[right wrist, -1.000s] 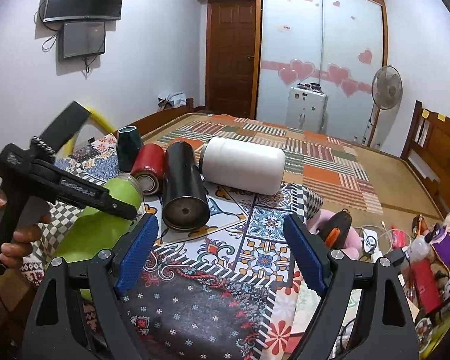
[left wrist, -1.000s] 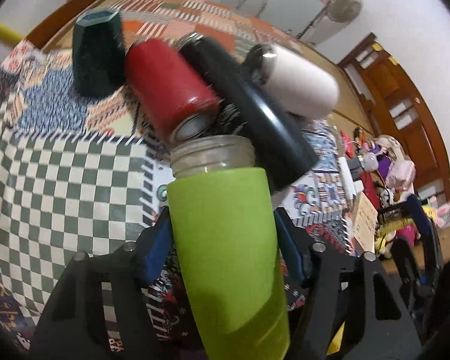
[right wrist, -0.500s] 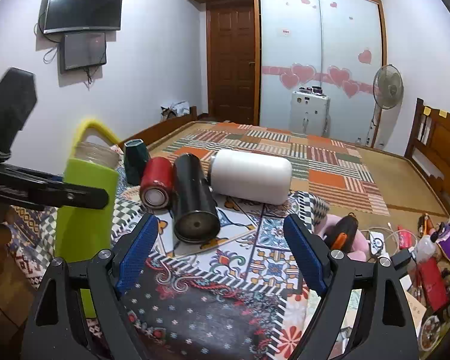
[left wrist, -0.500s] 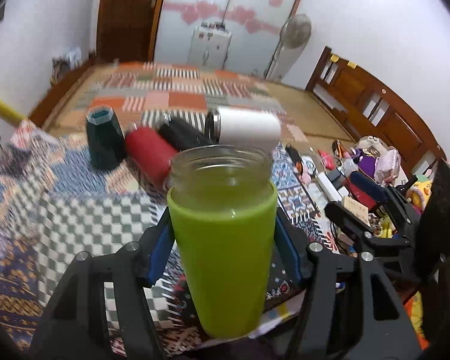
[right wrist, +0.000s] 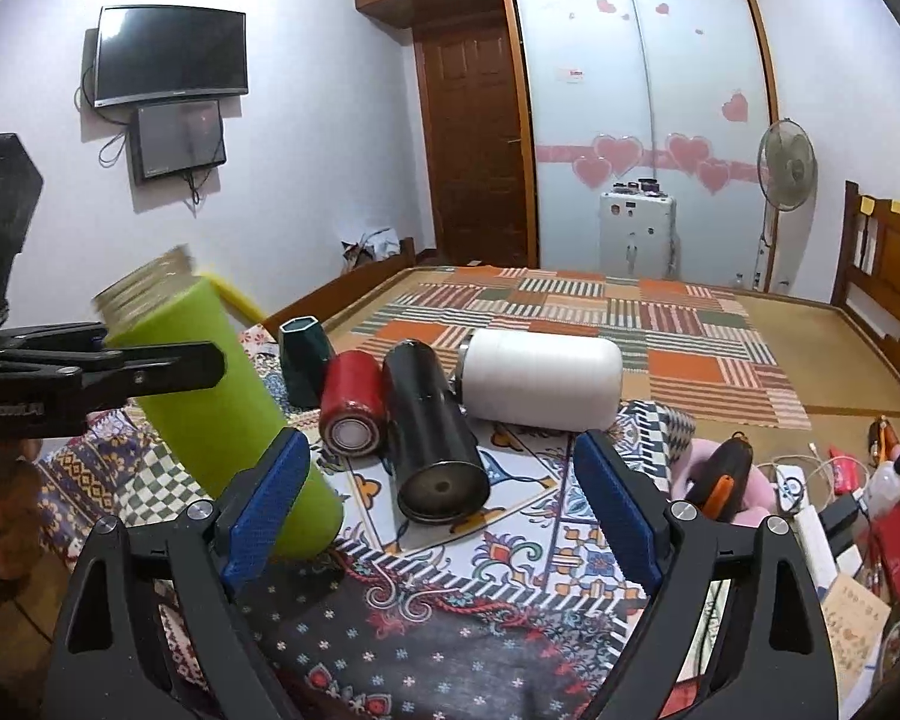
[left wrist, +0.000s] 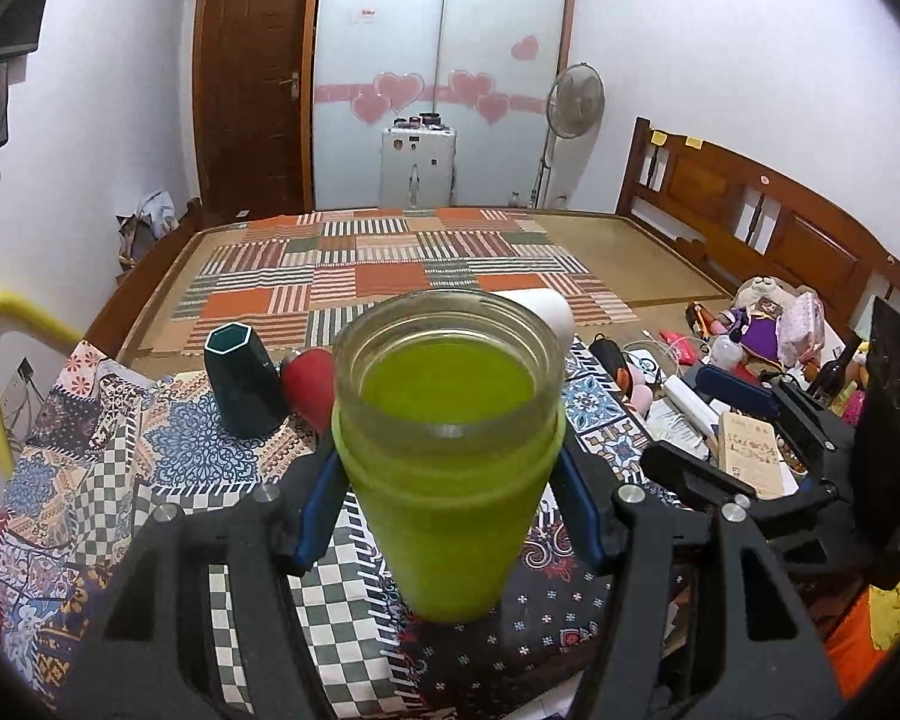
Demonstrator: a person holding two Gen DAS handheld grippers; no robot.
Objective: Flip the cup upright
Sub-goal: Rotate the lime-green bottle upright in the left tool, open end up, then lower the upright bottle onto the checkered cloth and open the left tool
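Observation:
A lime green cup point(left wrist: 450, 480) with a clear threaded rim is held between the blue pads of my left gripper point(left wrist: 450, 510), mouth up. In the right wrist view the green cup point(right wrist: 222, 408) leans with its top to the left, its base low over the patterned cloth point(right wrist: 510, 540). My right gripper point(right wrist: 444, 510) is open and empty, to the right of the cup.
A red cup point(right wrist: 354, 402), a black flask point(right wrist: 432, 438) and a white bottle point(right wrist: 540, 378) lie on their sides on the cloth. A dark green cup point(right wrist: 303, 360) stands mouth down behind them. Clutter point(left wrist: 750, 396) lies to the right.
My left gripper has swung the green cup from lying tilted to mouth up, and lowered it toward the cloth. My right gripper has hardly moved.

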